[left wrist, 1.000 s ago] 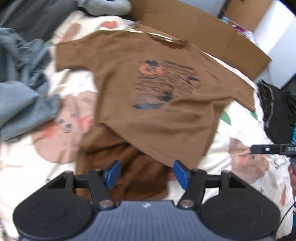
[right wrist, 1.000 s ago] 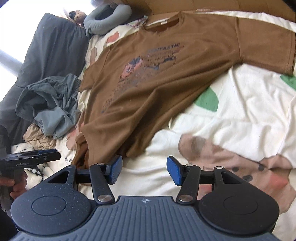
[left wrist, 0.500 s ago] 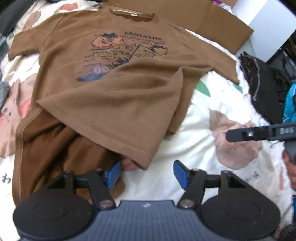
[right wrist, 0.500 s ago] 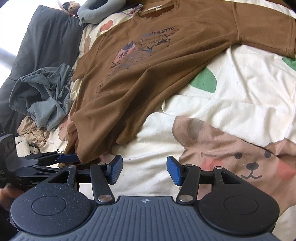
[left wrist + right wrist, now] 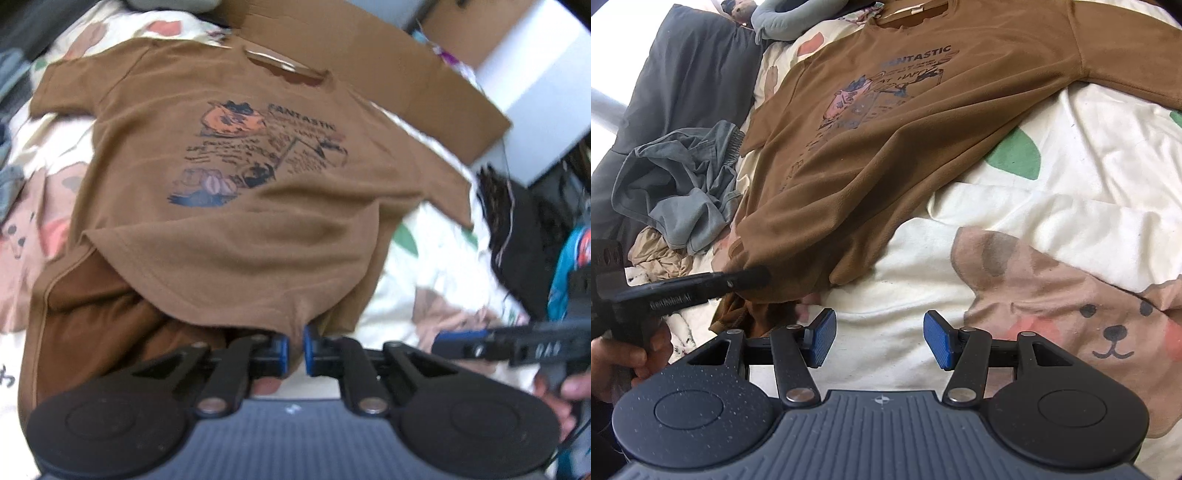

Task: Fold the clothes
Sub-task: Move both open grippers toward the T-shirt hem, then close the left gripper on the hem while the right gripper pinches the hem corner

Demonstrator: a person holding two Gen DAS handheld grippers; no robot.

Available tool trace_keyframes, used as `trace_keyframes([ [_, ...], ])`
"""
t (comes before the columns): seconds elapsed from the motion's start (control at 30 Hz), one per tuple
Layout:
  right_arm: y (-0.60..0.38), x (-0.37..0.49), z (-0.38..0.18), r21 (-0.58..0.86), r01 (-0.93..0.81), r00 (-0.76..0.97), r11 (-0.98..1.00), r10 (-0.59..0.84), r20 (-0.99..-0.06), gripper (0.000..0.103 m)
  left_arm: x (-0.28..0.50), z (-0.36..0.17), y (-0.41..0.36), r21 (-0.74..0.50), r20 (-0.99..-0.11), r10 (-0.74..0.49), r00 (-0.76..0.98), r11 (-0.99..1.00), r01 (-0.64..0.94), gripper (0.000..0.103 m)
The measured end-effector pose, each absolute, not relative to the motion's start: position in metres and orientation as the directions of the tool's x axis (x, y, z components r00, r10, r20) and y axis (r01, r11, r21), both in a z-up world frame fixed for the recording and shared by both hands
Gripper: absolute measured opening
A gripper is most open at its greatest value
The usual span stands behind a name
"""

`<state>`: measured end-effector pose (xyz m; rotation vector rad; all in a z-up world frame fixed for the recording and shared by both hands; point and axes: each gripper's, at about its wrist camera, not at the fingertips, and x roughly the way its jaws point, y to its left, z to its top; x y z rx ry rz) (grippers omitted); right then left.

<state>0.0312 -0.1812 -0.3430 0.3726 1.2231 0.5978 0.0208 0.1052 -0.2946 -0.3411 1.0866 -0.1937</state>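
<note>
Brown T-shirt (image 5: 258, 221) printed "FANTASTIC", hem pinched by left gripper (image 5: 293, 349).

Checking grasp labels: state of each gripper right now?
Left gripper: closed on the hem of the brown T-shirt.
Right gripper: open, holding nothing, over the bedsheet.

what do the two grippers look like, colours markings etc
Both match. The left gripper and right gripper each have black linkage fingers with silver pivot pins, blue ribbed pads, two round black discs and a dark grey ridged body with a small white mark. Seen from the right wrist view, the left one's finger bears pale lettering, too blurred to read surely. A thin dark cable trails at lower right.
</note>
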Motion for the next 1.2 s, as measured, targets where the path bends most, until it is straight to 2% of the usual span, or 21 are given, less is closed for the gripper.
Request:
trace_keyframes([
  [0.23, -0.180, 0.031, -0.346, 0.594, -0.226, 0.201, 0.772, 0.634, -0.746, 0.057, 0.028, -0.302, 0.131, -0.478, -0.808, -0.368, 0.461, 0.867, -0.145, 0.008],
  [0.3, -0.177, 0.033, -0.348, 0.613, -0.234, 0.181, 0.755, 0.653, -0.735, 0.051, 0.030, -0.301, 0.139, -0.481, -0.804, -0.349, 0.481, 0.857, -0.183, 0.007],
  [0.4, -0.170, 0.035, -0.350, 0.630, -0.249, 0.156, 0.736, 0.672, -0.723, 0.051, 0.035, -0.301, 0.148, -0.481, -0.802, -0.329, 0.498, 0.850, -0.214, 0.007],
  [0.67, -0.146, 0.040, -0.358, 0.693, -0.269, 0.084, 0.669, 0.733, -0.675, 0.047, 0.054, -0.312, 0.157, -0.462, -0.815, -0.320, 0.483, 0.861, -0.210, 0.004],
  [0.77, -0.135, 0.044, -0.361, 0.724, -0.270, 0.068, 0.635, 0.763, -0.643, 0.036, 0.057, -0.317, 0.159, -0.459, -0.820, -0.319, 0.476, 0.862, -0.213, 0.003],
  [1.2, -0.106, 0.069, -0.385, 0.822, -0.147, 0.066, 0.551, 0.834, -0.547, 0.037, 0.054, -0.332, 0.167, -0.473, -0.827, -0.357, 0.435, 0.859, -0.195, 0.003],
])
